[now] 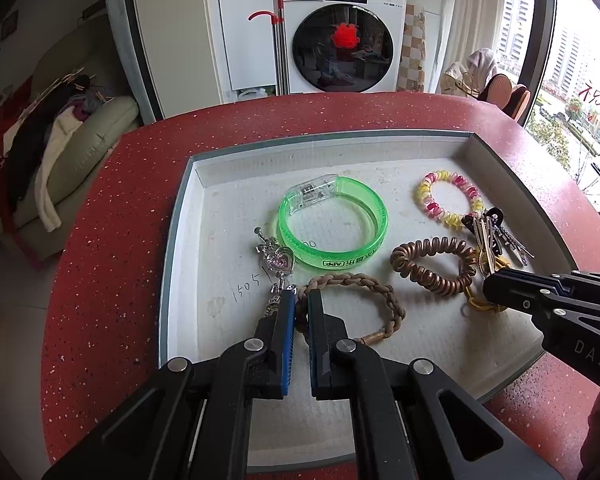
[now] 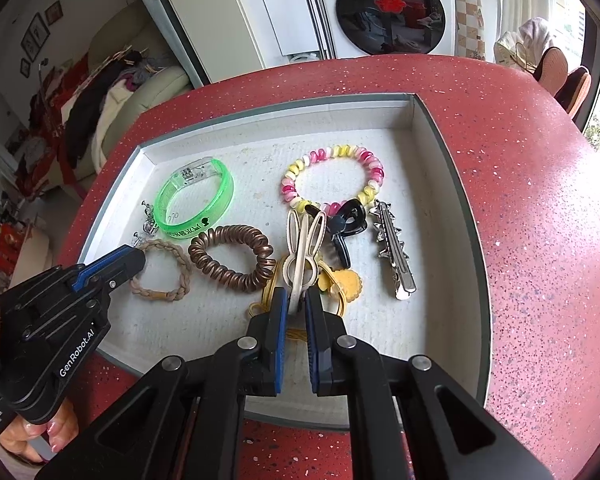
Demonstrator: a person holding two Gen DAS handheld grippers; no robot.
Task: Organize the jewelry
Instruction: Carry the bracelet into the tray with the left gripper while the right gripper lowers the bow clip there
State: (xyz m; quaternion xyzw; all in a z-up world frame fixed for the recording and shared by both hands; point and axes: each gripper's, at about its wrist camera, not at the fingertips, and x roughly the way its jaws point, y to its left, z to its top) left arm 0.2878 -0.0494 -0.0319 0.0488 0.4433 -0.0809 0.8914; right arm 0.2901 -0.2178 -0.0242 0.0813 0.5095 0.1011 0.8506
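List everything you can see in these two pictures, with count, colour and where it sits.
tray: one, white inside, grey rim, on red table
bangle: one, green, tray's far left
spiral tie: one, pink-yellow, far right
coil tie: one, bronze, centre
braided tie: one, tan, near left
heart charm: one, silver-pink, beside bangle
bunny clip: one, cream, centre-right
claw clip: one, black, behind bunny clip
spiked clip: one, silver, right
yellow tie: one, under bunny clip
washing machine: one, white, behind table
left gripper: shut on braided tie
right gripper: shut on bunny clip
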